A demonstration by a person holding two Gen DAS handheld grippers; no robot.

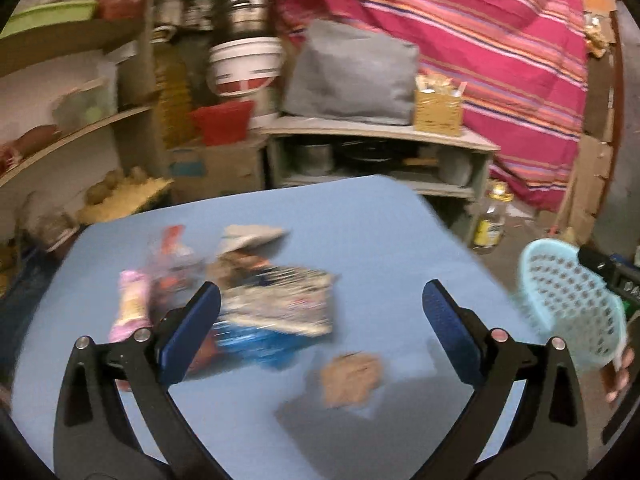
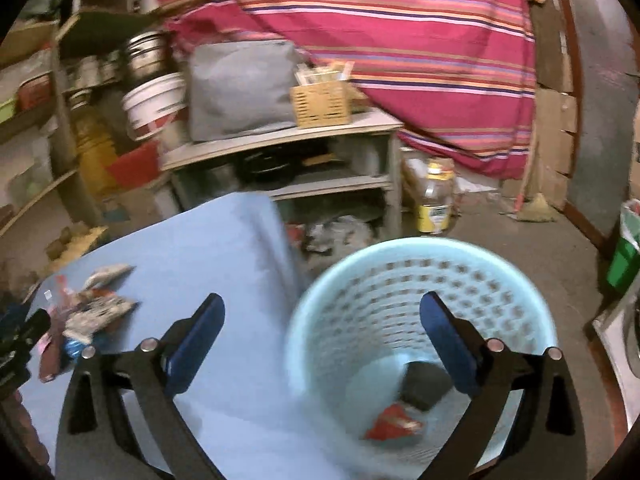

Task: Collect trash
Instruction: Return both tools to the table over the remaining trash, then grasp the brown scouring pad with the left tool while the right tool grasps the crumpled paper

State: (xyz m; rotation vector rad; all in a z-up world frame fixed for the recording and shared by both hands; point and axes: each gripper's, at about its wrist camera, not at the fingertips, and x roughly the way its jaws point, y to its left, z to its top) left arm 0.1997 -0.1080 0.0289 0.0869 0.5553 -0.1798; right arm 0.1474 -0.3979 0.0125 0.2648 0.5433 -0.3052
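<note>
Trash wrappers point(image 1: 276, 308) mostly remain on the blue table point(image 1: 360, 224); the perforated basket point(image 2: 420, 320) holds two pieces. Both grippers point(image 1: 320, 320) point(image 2: 322, 340) gape wide, empty.

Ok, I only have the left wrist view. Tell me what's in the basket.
Observer: A red wrapper and a dark item lie at the bottom of the basket.
Operator: Give me the right gripper's state.
Observer: The right gripper is open and empty, above the basket's near rim.
Operator: Say where the basket stands.
Observer: On the floor, against the table's right edge.
</note>
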